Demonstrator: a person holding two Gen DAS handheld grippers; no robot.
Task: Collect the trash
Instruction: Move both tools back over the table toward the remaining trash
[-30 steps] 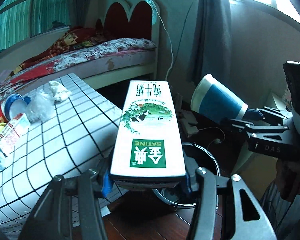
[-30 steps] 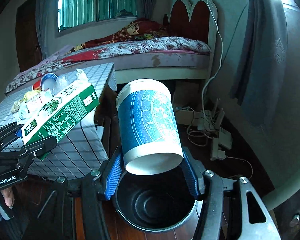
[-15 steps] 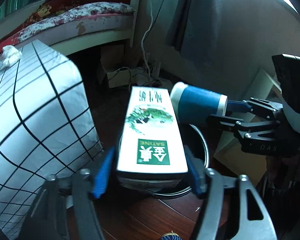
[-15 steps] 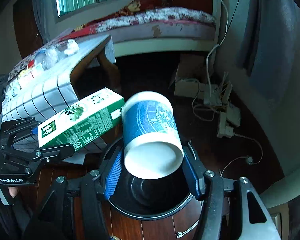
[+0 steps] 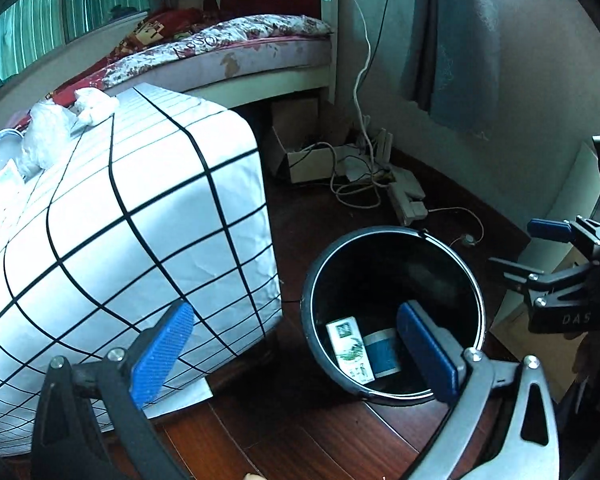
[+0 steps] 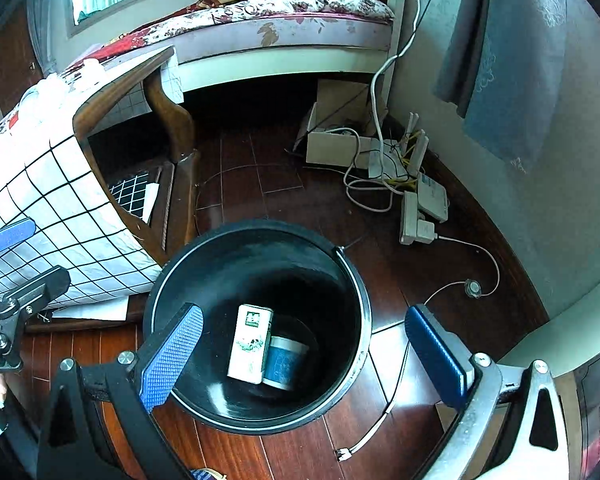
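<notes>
A black round bin stands on the wooden floor beside the table; it also shows in the right wrist view. A green and white milk carton and a blue paper cup lie at its bottom. My left gripper is open and empty above the bin's near rim. My right gripper is open and empty over the bin. More trash lies on the table's far end.
The table with a checked white cloth stands left of the bin. A bed is behind it. Cables, a cardboard box and power strips lie on the floor by the wall. A curtain hangs at right.
Both grippers have opened and dropped the milk carton and the blue cup into the bin. Both now hang empty above it.
</notes>
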